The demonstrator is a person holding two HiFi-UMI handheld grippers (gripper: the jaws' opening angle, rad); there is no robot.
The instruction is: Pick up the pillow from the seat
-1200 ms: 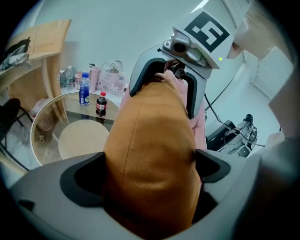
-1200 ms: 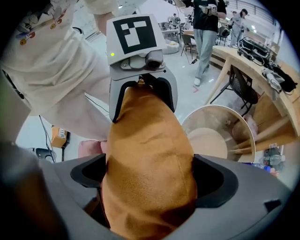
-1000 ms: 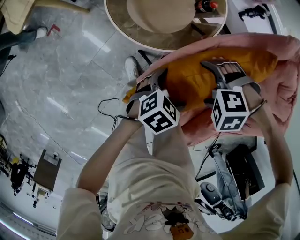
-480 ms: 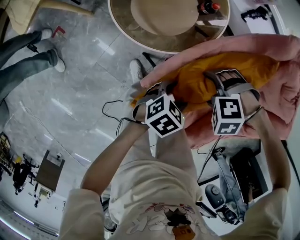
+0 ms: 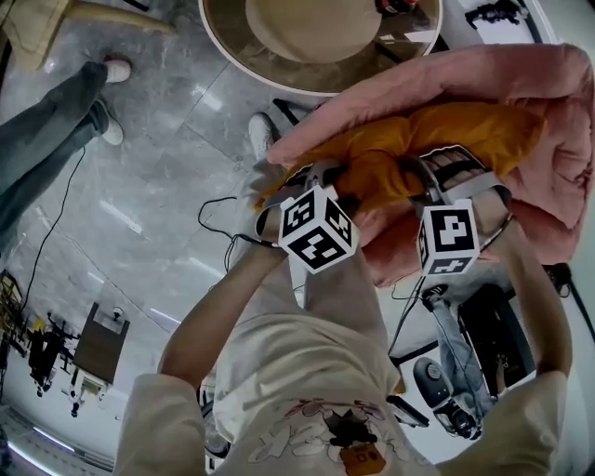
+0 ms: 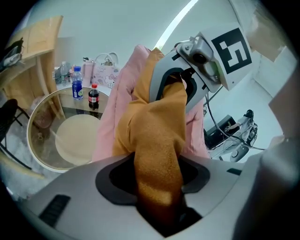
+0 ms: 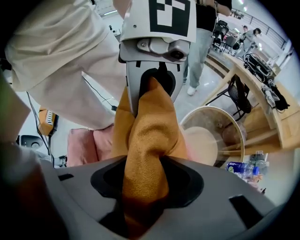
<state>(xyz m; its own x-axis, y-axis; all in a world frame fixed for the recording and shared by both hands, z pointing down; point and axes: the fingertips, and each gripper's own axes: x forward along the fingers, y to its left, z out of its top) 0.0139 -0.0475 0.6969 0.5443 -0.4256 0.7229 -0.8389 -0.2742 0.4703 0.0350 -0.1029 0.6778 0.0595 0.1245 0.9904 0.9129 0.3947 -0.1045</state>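
Closest in, left gripper (image 6: 157, 187): jaws closing, a thick fold of the orange pillow (image 6: 154, 126) runs straight down between them and fills the gap. Pads press into the fabric on both sides.

Right gripper (image 7: 145, 187): same reading. Jaws closing, pinching a bunched ridge of the pillow (image 7: 150, 126), cloth bulging above the pads.

The two grippers face each other along the pillow. From the left gripper view the right gripper (image 6: 187, 79) bites the far end of the fold; from the right gripper view the left gripper (image 7: 152, 84) does likewise.

From the head view, left gripper (image 5: 321, 181) takes the pillow's near-left end, right gripper (image 5: 437, 172) a point right of the middle. Pillow (image 5: 456, 130) is puckered between the grips and lies in the hollow of the pink seat (image 5: 558, 177), touching its padding behind and to the right. Cannot tell whether its underside is clear of the cushion.

Beyond the seat: round glass table (image 5: 228, 23), two bottles (image 6: 77, 83) at its far edge. Further left, a bystander's legs (image 5: 46, 130) in jeans stand on the grey floor (image 5: 139, 204).
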